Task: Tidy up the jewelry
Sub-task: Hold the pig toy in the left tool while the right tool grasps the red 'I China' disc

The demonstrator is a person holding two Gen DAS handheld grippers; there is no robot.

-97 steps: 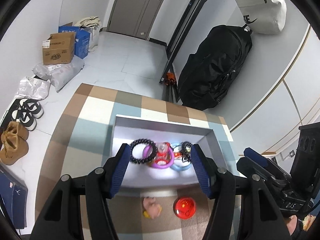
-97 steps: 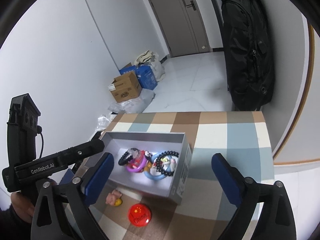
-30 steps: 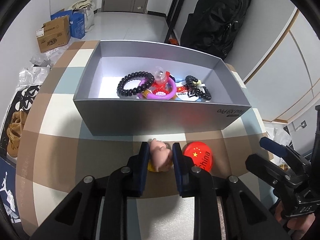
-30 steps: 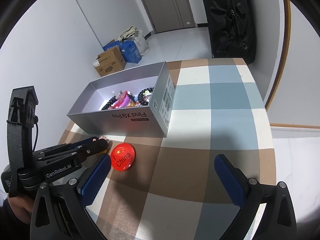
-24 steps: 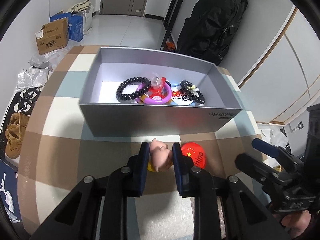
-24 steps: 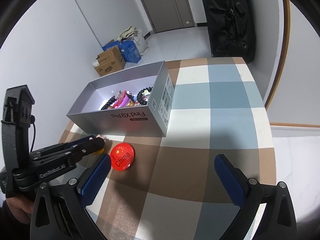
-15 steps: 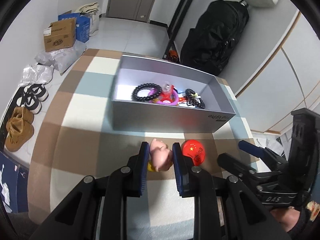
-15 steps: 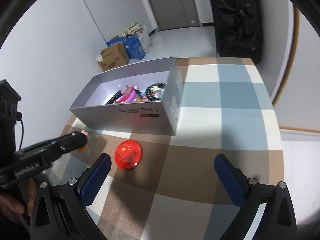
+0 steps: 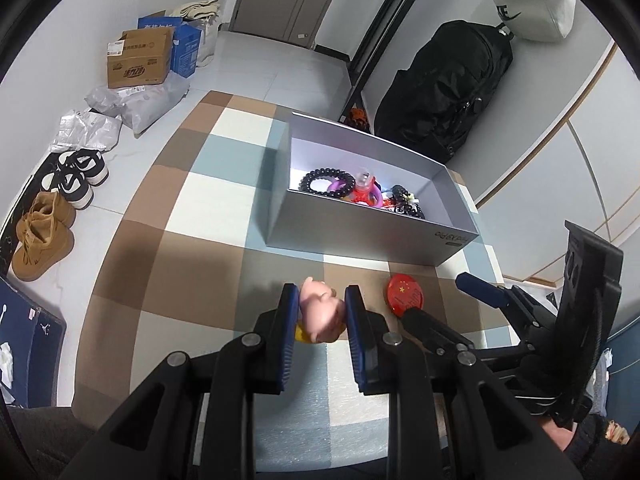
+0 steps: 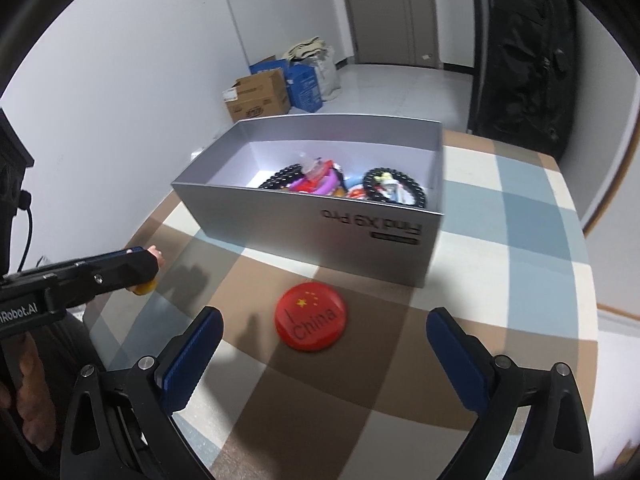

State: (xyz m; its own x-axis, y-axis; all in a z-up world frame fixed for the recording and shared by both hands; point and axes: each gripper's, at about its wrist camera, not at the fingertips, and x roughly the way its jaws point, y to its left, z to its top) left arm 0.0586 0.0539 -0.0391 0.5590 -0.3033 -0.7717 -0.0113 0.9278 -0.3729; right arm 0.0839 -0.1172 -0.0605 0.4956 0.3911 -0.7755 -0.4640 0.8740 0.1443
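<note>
My left gripper point(image 9: 322, 312) is shut on a small pink pig figure point(image 9: 320, 312) with a yellow base and holds it above the checked tablecloth point(image 9: 192, 216), near the silver box point(image 9: 360, 236). The box point(image 10: 320, 228) holds black bead bracelets point(image 9: 328, 182), a purple ring and other trinkets. A red round China badge point(image 10: 311, 322) lies on the cloth in front of the box. My right gripper point(image 10: 324, 354) is open and empty, its blue pads on either side of the badge, a little short of it. The left gripper also shows at the left in the right wrist view point(image 10: 140, 268).
The table stands in a room with shoes point(image 9: 76, 174), cardboard boxes point(image 9: 138, 62) and bags on the floor to the left. A black backpack point(image 9: 444, 92) hangs beyond the box. The table's right edge point(image 10: 596, 280) is close to the wall.
My left gripper has lifted the pig figure off the cloth and drawn back and up from the box. My right gripper has moved in closer to the red badge.
</note>
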